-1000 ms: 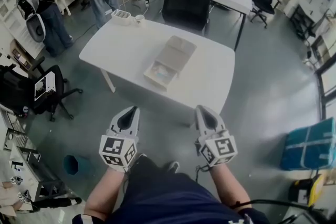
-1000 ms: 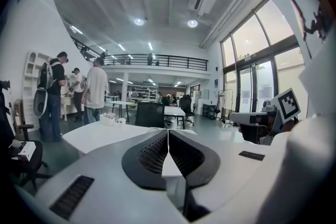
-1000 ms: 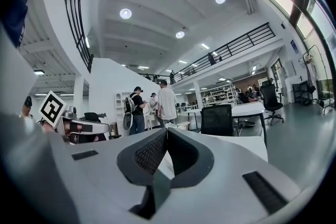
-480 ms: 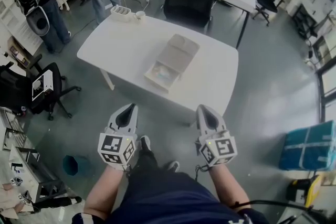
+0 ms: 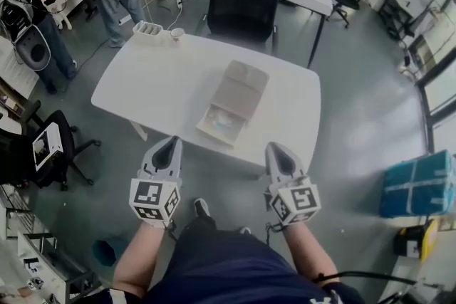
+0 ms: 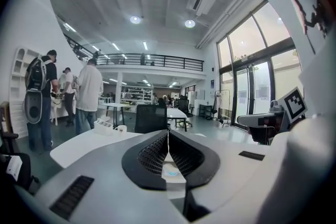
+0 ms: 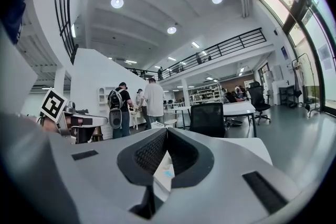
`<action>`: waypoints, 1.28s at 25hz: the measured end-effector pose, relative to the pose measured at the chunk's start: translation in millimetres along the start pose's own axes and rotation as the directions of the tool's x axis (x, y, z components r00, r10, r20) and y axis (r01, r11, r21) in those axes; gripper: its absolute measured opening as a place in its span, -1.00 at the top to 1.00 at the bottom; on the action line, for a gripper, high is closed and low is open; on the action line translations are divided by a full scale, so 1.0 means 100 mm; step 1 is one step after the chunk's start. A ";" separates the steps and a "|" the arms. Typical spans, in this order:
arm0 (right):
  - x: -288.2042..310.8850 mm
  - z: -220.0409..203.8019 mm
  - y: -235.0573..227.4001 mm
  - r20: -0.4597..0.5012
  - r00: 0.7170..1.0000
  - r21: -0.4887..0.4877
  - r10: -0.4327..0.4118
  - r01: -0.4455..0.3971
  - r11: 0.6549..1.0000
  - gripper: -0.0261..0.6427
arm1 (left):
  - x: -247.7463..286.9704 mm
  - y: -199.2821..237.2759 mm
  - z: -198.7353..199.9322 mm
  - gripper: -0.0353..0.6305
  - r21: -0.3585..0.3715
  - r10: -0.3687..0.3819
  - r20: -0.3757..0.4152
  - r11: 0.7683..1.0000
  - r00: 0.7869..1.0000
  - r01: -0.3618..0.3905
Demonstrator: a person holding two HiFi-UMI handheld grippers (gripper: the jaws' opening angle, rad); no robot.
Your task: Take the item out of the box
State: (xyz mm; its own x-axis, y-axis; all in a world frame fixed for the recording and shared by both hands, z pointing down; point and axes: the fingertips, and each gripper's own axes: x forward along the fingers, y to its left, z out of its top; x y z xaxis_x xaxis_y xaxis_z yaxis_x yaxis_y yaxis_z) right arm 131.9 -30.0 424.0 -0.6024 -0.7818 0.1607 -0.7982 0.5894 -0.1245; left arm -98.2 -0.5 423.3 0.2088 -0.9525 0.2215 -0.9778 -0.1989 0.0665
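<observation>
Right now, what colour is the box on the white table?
Pale beige; the box shows best in the head view.

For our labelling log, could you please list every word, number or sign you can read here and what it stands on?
No readable text anywhere in these views.
The left gripper and right gripper: black-and-white square patterns only, no letters.
The item in the box: pale blue mark, too blurred to read.
The sheet on the office chair: print too small to read.

Pale grey left tongs and right tongs, ribbed black pads, black-and-white marker cubes, navy clothing
</observation>
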 end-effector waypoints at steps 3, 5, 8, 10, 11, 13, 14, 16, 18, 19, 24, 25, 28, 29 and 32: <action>0.27 0.00 0.06 -0.010 0.999 -0.002 -0.033 0.033 0.999 0.87 | 0.20 0.31 0.05 0.80 0.001 -0.021 0.006 1.000 1.000 0.021; 0.43 -0.02 0.10 -0.021 0.998 -0.005 -0.053 0.053 0.999 0.87 | 0.31 0.51 0.05 0.80 -0.006 -0.034 0.005 0.999 0.999 0.034; 0.60 -0.05 0.13 -0.036 0.996 -0.007 -0.085 0.084 0.996 0.87 | 0.46 0.72 0.04 0.80 -0.019 -0.053 0.002 0.998 0.999 0.053; 0.68 -0.04 0.15 -0.040 0.994 -0.010 -0.105 0.105 0.994 0.87 | 0.54 0.81 0.04 0.80 -0.022 -0.069 0.000 0.997 0.998 0.069; 0.72 -0.05 0.17 -0.043 0.993 -0.011 -0.112 0.112 0.994 0.87 | 0.57 0.86 0.04 0.80 -0.023 -0.077 -0.001 0.997 0.997 0.077; 0.82 -0.08 0.21 -0.051 0.992 -0.013 -0.120 0.119 0.993 0.87 | 0.64 0.95 0.03 0.80 -0.026 -0.089 -0.003 0.996 0.996 0.089; 0.87 -0.09 0.23 -0.055 0.991 -0.015 -0.121 0.121 0.993 0.87 | 0.68 0.98 0.02 0.80 -0.030 -0.094 -0.005 0.995 0.996 0.094; 0.95 -0.12 0.24 -0.068 0.990 -0.021 -0.122 0.121 0.992 0.87 | 0.74 1.01 -0.01 0.80 -0.039 -0.102 -0.009 0.994 0.995 0.102; 1.02 -0.15 0.21 -0.083 0.989 -0.021 -0.120 0.119 0.993 0.87 | 0.82 0.99 -0.02 0.80 -0.044 -0.111 -0.015 0.993 0.994 0.110; 1.06 -0.17 0.18 -0.089 0.989 -0.019 -0.118 0.117 0.993 0.87 | 0.86 0.98 -0.03 0.80 -0.046 -0.113 -0.020 0.993 0.993 0.112; 1.37 -0.26 0.02 -0.118 0.990 -0.010 -0.084 0.083 0.996 0.87 | 1.05 0.95 -0.01 0.80 -0.045 -0.106 -0.043 0.994 0.993 0.104; 1.44 -0.29 -0.01 -0.127 0.989 -0.010 -0.075 0.074 0.997 0.87 | 1.08 0.95 0.00 0.80 -0.043 -0.102 -0.048 0.994 0.994 0.100; 1.68 -0.39 -0.05 -0.170 0.984 -0.003 -0.045 0.045 0.999 0.87 | 1.20 0.96 0.00 0.80 -0.021 -0.087 -0.072 0.996 0.994 0.086; 1.77 -0.45 -0.06 -0.192 0.981 0.003 -0.032 0.033 0.999 0.87 | 1.26 0.97 -0.01 0.80 -0.017 -0.081 -0.081 0.997 0.993 0.080; 2.00 -0.71 -0.08 -0.279 0.960 0.024 0.011 -0.005 1.000 0.87 | 1.46 0.97 -0.09 0.80 -0.019 -0.070 -0.109 0.997 0.992 0.068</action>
State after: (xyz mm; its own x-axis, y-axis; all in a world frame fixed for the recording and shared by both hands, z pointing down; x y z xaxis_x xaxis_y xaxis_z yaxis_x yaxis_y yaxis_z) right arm 17.7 -176.9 526.4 -0.5883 -0.6875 0.4257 -0.7950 0.5880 -0.1491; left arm -162.4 -157.1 470.6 0.2775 -0.9057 0.3206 -0.9607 -0.2591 0.0996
